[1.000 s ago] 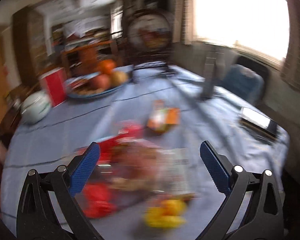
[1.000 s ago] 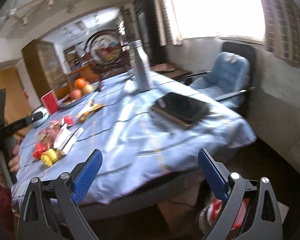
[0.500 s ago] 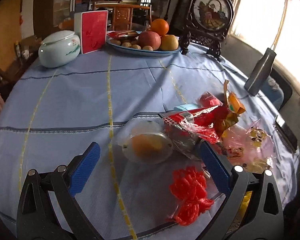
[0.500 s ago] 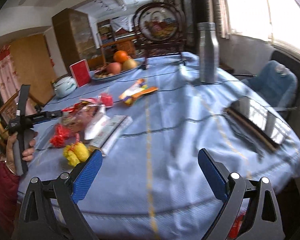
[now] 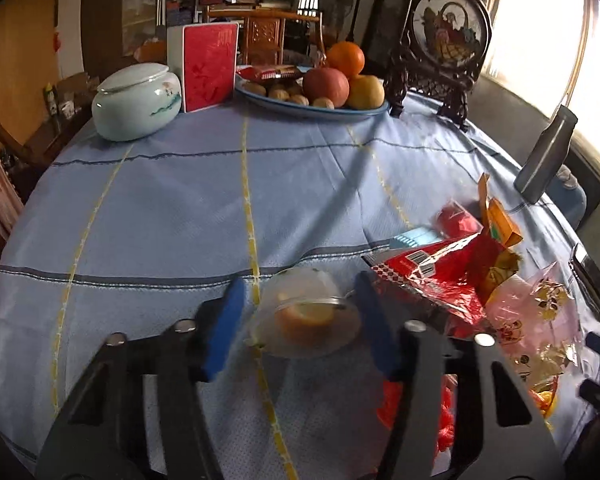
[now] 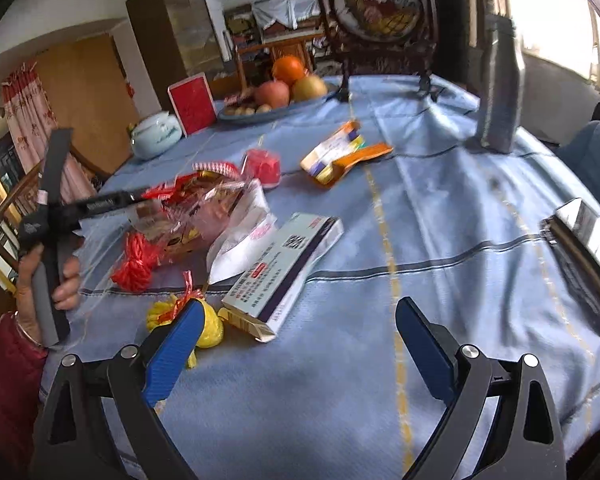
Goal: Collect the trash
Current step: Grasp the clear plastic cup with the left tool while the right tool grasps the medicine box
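Observation:
In the left wrist view my left gripper (image 5: 300, 320) is open, its blue fingers on either side of a clear plastic cup (image 5: 306, 316) with an orange piece inside, lying on the blue tablecloth (image 5: 180, 208). Right of it lie a red foil wrapper (image 5: 432, 276), a pink plastic bag (image 5: 536, 320) and a red net (image 5: 444, 420). In the right wrist view my right gripper (image 6: 296, 344) is open above the table's near edge. Ahead of it lie a white carton (image 6: 284, 268), a yellow net (image 6: 204, 324), a red net (image 6: 136, 264), a wrapper pile (image 6: 196, 208) and an orange packet (image 6: 340, 156).
A fruit plate (image 5: 312, 102), a red box (image 5: 208, 66) and a white lidded jar (image 5: 136, 100) stand at the table's far side. A grey bottle (image 6: 498, 88) and a framed ornament (image 6: 376, 4) stand at the far right. A dark tablet (image 6: 584, 232) lies near the right edge.
My left gripper has moved down and forward, and its fingers have narrowed around the clear cup. My right gripper has moved forward over the table toward the carton and yellow net.

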{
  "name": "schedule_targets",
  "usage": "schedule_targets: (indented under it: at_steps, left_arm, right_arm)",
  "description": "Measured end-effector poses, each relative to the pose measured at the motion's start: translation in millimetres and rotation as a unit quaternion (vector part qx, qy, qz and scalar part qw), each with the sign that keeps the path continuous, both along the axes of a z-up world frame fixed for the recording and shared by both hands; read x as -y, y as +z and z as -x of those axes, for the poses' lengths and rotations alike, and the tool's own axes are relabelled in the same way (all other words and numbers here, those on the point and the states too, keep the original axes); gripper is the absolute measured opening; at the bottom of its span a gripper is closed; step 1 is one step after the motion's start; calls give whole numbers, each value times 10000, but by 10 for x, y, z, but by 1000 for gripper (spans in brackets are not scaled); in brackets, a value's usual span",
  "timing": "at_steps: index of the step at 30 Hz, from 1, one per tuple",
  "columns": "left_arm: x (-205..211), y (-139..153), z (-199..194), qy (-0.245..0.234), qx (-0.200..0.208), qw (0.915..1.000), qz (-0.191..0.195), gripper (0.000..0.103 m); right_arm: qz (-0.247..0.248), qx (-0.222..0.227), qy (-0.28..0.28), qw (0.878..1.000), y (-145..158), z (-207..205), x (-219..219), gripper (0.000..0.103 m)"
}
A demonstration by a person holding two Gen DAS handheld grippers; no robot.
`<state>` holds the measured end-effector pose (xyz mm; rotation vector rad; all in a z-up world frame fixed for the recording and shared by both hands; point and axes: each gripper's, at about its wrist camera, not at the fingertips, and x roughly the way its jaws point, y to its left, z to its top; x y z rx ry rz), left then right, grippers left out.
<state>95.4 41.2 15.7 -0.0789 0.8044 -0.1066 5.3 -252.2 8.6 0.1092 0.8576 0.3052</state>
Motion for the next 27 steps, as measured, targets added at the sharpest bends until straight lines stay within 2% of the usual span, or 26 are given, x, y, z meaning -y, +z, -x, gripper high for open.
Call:
schedule_targets:
  at_steps: [3,6,7,8,9,10,13,15,17,20,23,27]
  left_arm:
    - [114,1,23,-122,20,9997,-233,52]
    - [201,-1,44,-160,77,9988,-462,54]
    - [211,-11,38,-174,44,9986,-488,56]
    - [209,-29,13,-179,-35,9988,-461,65]
    - [194,-54,-11,-170,-116,9989,-413,72]
    - [169,-87,-40,-135,-229,9991,-330,74]
    - [111,-148,-76,-30,-417,9990,-180,77]
    - [94,-159,-81,-3,-453,9989,-124,77]
    - [107,-158,-77,5,-437,9989,-143,78]
    - [126,-170,-67,0,-406,9989,-249,79]
    - [135,-185,-72,-43,-423,9988,-253,79]
    - [162,-219,-98,-134,-496,9983,-288,83]
  right_arm:
    - [138,-81,109,9998,-38,-117,-172,89]
    - [340,-124,20,9993,-49,-235,-260,78]
    - [356,-191,-7,9992,-66,-275,-257,72]
    - [354,-292,-40,9989,-89,-311,-236,63]
    - [314,-373,-102,9988,-114,-336,-167,58]
    - [309,-347,-207,9987,-117,-337,-87,57]
    - [692,-147,-797,9943,-94,-289,176,59]
    - [592,-200,-879,9942,-82,-280,312,60]
    - [413,-218,-818,9956,-72,-291,338,63]
    - [557,-52,-587,9967,-46,-305,190,73]
    - [966,84,-221,9950,-72,-333,-30,85]
    - [1457,114,78,9892,-86,-451,-184,87]
